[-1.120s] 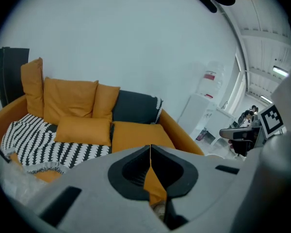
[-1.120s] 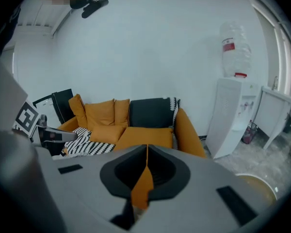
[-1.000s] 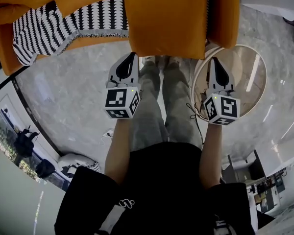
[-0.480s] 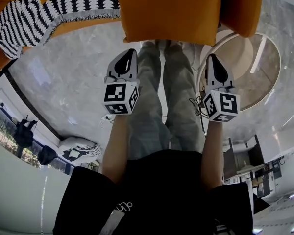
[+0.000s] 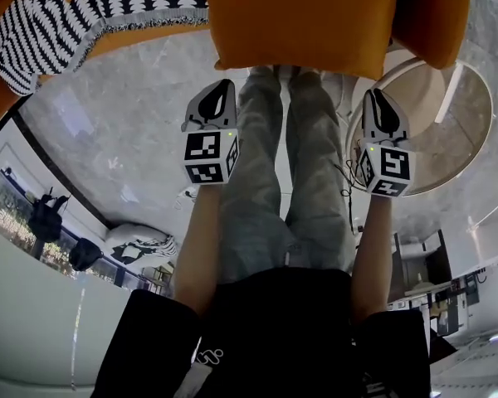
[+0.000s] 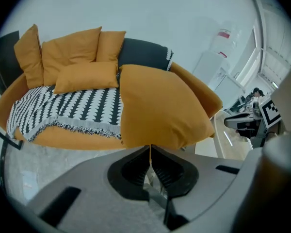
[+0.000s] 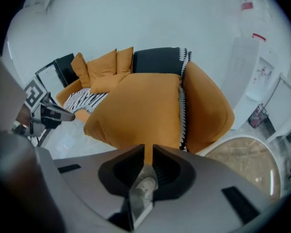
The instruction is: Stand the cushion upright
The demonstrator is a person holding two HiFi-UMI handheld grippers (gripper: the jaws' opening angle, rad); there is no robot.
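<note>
The large orange cushion (image 5: 299,15) sits at the front edge of the round sofa, and its lower edge overhangs the floor. It fills the middle of the left gripper view (image 6: 160,106) and of the right gripper view (image 7: 140,110). My left gripper (image 5: 222,85) hangs just below the cushion's lower left corner, apart from it, shut and empty (image 6: 150,147). My right gripper (image 5: 373,96) hangs below the cushion's right side, also clear of it. Only a narrow slit shows between its jaws (image 7: 148,147), with nothing in it.
The orange sofa (image 6: 63,137) carries a black-and-white patterned throw (image 6: 72,108) and several smaller orange cushions (image 6: 70,57) along its back. A round table (image 5: 448,131) stands to the right. A person's legs (image 5: 307,164) stand on the marble floor (image 5: 116,131) between the grippers.
Both grippers have dropped and tipped further down, and a small gap has opened between their tips and the cushion's lower edge. The sofa has slid toward the top of the head view.
</note>
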